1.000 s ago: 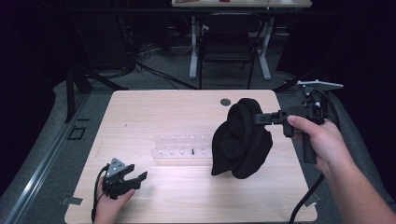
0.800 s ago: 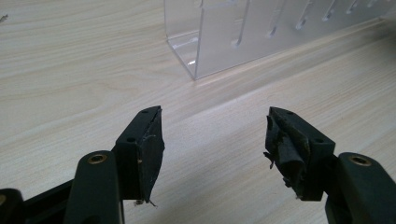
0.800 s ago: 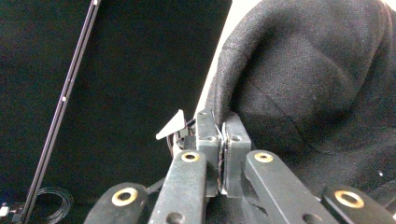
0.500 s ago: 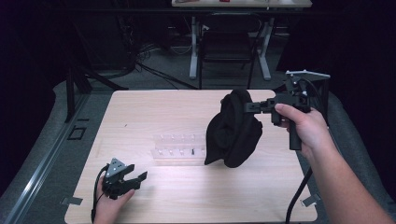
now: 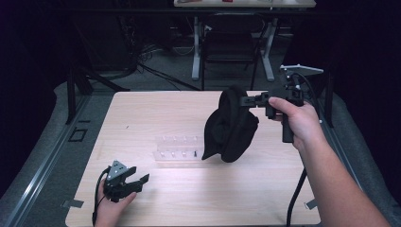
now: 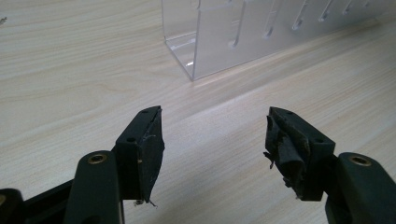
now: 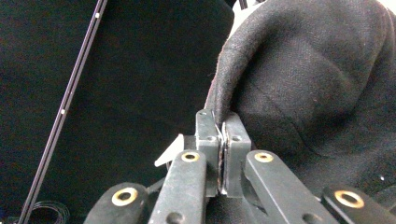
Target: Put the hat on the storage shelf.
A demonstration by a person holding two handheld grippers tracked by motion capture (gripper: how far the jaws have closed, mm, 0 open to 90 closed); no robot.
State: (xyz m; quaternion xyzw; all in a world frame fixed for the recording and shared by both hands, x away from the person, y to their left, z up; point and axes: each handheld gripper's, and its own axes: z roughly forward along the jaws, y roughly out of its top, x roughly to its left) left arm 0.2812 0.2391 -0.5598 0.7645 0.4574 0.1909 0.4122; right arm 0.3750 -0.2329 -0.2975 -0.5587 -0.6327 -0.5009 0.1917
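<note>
1. Above the right half of the wooden table (image 5: 189,113), the right gripper (image 5: 247,100) holds a black cloth (image 5: 231,127) up in the air, the person's right hand (image 5: 295,120) wrapped around the gripper's handle.
2. Seen from the right gripper view, the right gripper (image 7: 220,135) has its jaws pressed together on a folded edge of the black cloth (image 7: 317,84), with the rest of the fabric bulging to the right of them.
3. From the high view, the cloth hangs down from the pinched edge in a rounded bundle; whether its lowest part touches the table cannot be told.
4. Just to the left of the hanging cloth, a clear plastic rack (image 5: 177,149) lies on the table, with a small dark item near its right end.
5. Near the table's front left corner, the left gripper (image 5: 137,182) rests low at the tabletop in the person's left hand (image 5: 111,213), well apart from the cloth.
6. Along the left gripper view, the left gripper (image 6: 215,144) has its jaws spread wide with nothing between them, over bare wood, and the clear plastic rack (image 6: 243,37) stands ahead of them.
7. Worn, frayed pads (image 6: 280,149) show on the inner faces of those jaws.
</note>
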